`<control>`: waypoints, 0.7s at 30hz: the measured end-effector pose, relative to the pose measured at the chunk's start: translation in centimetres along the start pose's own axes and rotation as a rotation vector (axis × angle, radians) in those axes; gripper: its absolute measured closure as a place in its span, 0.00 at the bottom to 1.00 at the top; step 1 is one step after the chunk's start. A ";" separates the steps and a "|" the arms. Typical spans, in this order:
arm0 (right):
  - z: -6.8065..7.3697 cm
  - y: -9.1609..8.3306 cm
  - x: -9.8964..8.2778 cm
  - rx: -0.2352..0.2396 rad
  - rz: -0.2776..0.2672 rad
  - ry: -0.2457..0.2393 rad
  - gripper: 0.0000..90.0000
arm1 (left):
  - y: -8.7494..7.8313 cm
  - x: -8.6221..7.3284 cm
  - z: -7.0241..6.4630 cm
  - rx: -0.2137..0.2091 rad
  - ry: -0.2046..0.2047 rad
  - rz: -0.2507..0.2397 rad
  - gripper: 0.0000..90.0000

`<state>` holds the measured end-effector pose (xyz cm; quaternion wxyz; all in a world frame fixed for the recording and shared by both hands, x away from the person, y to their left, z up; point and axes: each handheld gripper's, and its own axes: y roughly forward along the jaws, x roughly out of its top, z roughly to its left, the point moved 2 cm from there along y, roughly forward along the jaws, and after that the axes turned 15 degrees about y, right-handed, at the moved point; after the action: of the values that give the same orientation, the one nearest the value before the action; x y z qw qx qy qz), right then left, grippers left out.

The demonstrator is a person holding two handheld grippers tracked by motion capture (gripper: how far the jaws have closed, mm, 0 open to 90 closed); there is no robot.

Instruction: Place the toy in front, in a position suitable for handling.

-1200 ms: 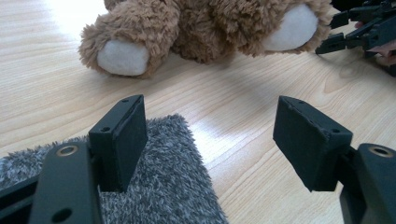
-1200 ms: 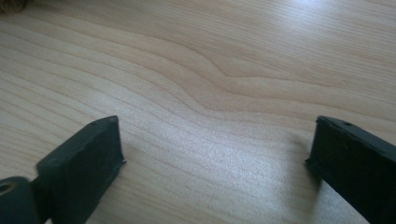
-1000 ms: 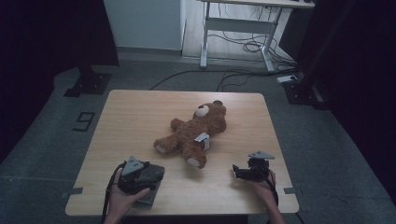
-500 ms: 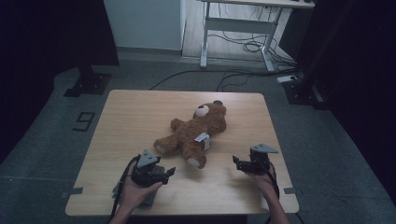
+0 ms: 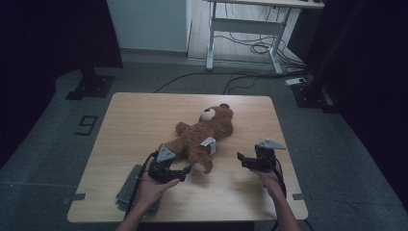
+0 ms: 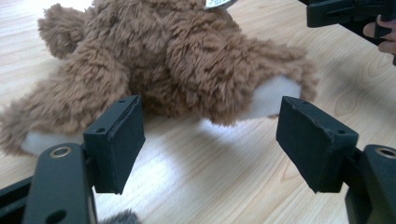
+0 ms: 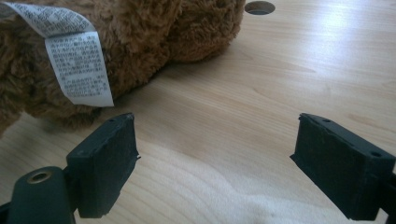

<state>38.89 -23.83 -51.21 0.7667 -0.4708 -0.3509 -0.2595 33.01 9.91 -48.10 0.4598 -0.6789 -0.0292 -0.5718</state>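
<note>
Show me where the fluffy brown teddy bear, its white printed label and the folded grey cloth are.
Fluffy brown teddy bear (image 5: 199,137): high view, on its belly.
White printed label (image 7: 77,65): right gripper view, on the middle of the hanging tag.
Folded grey cloth (image 5: 127,192): high view, on its bare left part beside the forearm.

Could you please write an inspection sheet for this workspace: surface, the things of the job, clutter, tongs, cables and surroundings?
Surface: light wooden table, with a round hole in the top beyond the bear.
Job's things: brown teddy bear lying in the middle, white label on its body.
Clutter: grey cloth at the near left edge, partly under the left forearm.
Tongs: left tongs open, nothing between the pads, facing the bear's legs; right tongs open over bare wood beside the bear.
Cables: one trails from each gripper; more lie on the floor behind the table.
Surroundings: grey floor, a white desk frame behind, dark curtains at both sides.
</note>
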 end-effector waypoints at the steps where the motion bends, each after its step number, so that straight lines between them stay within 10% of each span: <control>1: 0.1 0.1 0.1 0.001 0.000 -0.002 0.14 | 0.2 0.2 0.0 -0.003 -0.002 -0.002 0.26; 21: 1.4 2.1 2.3 0.036 -0.013 -0.017 0.15 | 2.7 3.8 -0.2 -0.022 -0.003 0.023 0.17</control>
<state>41.40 -21.82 -50.06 0.7705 -0.4565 -0.3652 -0.2542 35.66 6.35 -46.70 0.4586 -0.6850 -0.0156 -0.5658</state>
